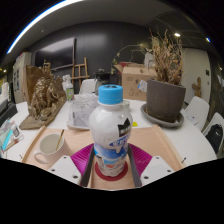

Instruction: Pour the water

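Water bottle [110,135], blue-capped and upright, is clenched between the hand-held gripper [111,165] pads above the bench [160,135]; next, carrying and tilting it toward the cup [51,146].

A wooden tray [150,140] lies on a round white table [190,140] just ahead of the fingers. Beyond them and to the right stands a large grey pot [165,98] on a saucer, holding dried brown stalks [165,55]. A cardboard box [135,78] sits behind it, farther back. Off to the left, well beyond the fingers, a dark bronze-coloured figure [45,95] rests on a wooden board. Between that figure and the middle of the table stands a clear box [82,108] with something inside that cannot be made out. At the far left edge of the table lies a small flat object [8,138], too small to identify
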Demonstrator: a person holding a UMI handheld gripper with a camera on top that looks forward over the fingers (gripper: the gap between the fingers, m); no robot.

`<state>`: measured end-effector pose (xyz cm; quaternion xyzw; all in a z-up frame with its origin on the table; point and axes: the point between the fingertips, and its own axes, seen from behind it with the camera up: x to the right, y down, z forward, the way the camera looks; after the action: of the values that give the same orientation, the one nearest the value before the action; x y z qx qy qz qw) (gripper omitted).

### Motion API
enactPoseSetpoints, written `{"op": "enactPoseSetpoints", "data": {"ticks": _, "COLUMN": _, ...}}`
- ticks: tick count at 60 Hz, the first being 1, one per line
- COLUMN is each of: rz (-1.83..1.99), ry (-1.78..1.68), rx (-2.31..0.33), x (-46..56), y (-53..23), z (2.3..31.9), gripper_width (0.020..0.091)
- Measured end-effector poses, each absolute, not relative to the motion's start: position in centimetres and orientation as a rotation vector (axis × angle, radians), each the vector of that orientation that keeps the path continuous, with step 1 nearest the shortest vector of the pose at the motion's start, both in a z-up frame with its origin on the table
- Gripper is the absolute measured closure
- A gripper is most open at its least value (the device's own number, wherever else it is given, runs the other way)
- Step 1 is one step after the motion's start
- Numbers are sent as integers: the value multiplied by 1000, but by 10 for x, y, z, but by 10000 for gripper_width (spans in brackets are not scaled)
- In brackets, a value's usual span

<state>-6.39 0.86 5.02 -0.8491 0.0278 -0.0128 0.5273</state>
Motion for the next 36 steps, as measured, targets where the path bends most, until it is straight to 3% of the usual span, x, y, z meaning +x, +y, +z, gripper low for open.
{"op": "enactPoseSetpoints", "data": {"ticks": 3, "rz": -12, "ry": 85, "rx": -2049, "x": -67, "y": 3, "z": 54, "gripper_width": 266}}
{"op": "enactPoseSetpoints", "data": {"ticks": 4, "rz": -8, "ry": 91, "rx": -2052, "x": -67, "y": 0, "z": 57, "gripper_width": 237}}
{"op": "enactPoseSetpoints", "data": {"ticks": 6, "rz": -13, "ry": 106, "rx": -2061, "x": -66, "y": -7, "z": 61, "gripper_width": 275}}
{"op": "enactPoseSetpoints", "data": {"ticks": 10, "rz": -54, "ry": 127, "rx": -2058, "x": -67, "y": -26, "z": 79, "gripper_width": 241}}
{"op": "enactPoseSetpoints", "data": {"ticks": 36, "rz": -74, "ry": 135, "rx": -2162, "x": -171, "y": -231, "z": 197, "gripper_width": 249}}
